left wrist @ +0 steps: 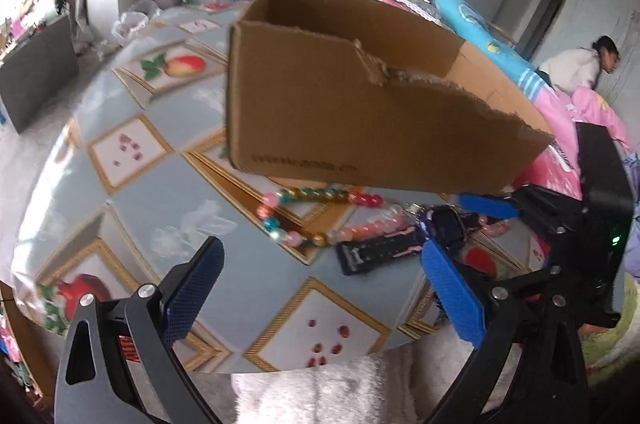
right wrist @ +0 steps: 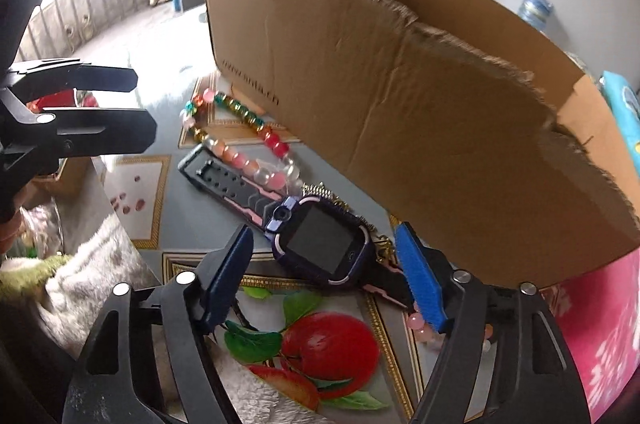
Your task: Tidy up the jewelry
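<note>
A purple and black smartwatch point(right wrist: 320, 244) lies on the patterned tablecloth beside a torn cardboard box point(right wrist: 400, 104). A colourful bead necklace point(right wrist: 240, 140) lies partly over the watch strap. A small gold chain point(right wrist: 320, 190) peeks out behind the watch. My right gripper point(right wrist: 324, 256) is open with its blue pads on either side of the watch face, not closed on it. My left gripper point(left wrist: 320, 264) is open and empty above the table; the watch point(left wrist: 440, 224), the necklace point(left wrist: 304, 200) and the right gripper point(left wrist: 460, 224) show ahead of it.
The cardboard box point(left wrist: 340, 96) stands at the table's far side. A pink package point(right wrist: 600, 336) lies to the right. A grey furry cloth point(left wrist: 320, 388) hangs at the near table edge. A person point(left wrist: 580, 64) sits in the background.
</note>
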The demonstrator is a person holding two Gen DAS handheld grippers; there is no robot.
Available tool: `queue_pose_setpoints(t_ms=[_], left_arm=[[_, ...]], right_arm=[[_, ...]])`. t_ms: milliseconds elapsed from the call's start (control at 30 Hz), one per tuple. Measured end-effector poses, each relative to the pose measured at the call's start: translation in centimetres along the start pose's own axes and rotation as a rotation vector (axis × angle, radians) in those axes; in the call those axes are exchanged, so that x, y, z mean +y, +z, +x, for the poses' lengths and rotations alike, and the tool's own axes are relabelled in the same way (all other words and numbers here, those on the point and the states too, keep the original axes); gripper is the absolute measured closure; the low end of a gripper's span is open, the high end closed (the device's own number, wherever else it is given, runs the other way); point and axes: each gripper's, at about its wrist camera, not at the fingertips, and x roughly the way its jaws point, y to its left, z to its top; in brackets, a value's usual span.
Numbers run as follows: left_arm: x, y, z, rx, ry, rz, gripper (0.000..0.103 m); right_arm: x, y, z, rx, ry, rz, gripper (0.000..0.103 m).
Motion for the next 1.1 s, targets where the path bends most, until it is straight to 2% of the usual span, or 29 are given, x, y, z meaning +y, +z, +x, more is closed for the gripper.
queue_pose_setpoints(t_ms=[167,267,400,433,467,600,800,1100], left_arm=[[-0.8,-0.3,1.0,0.028,-0.054,0.007,0.006],[-1.3,-0.3,1.4,0.046,-0.110,0.000,0.015],[-1.2,-0.4,2.6,0.109,-0.159,-0.046,0.028],[-1.0,-0.4,3.0,0.126,-0.166,-0.071,0.030],[-0.7,-0.5,3.3,0.136,-0.173,-0.090,0.032],[0.0,-0.3,3.4,0.139,-0.214,-0.163,0.032],[1.4,0.0,4.0,0.168,-0.345,-0.313,0.032],[2.6,0.3,4.4,0.177,-0.432,-0.456,0.030]], right_arm=[[-0.1,-0.2,-0.3,-0.015,0.032,0.042,0.048],[-0.6,-0.2,-0.3,-0.022,0.064,0.066,0.048],[-1.3,-0.4,-0.4,-0.036,0.116,0.113,0.048],[-3.5,-0.7,-0.1,-0.033,0.128,0.123,0.048],[-3.8,-0.8,-0.2,-0.038,0.141,0.133,0.048],[-5.4,-1.7,-0.7,-0.055,0.174,0.153,0.048],[-8.0,-2.4,-0.8,-0.079,0.234,0.195,0.048],[-10.5,-3.7,-1.2,-0.105,0.295,0.222,0.051]])
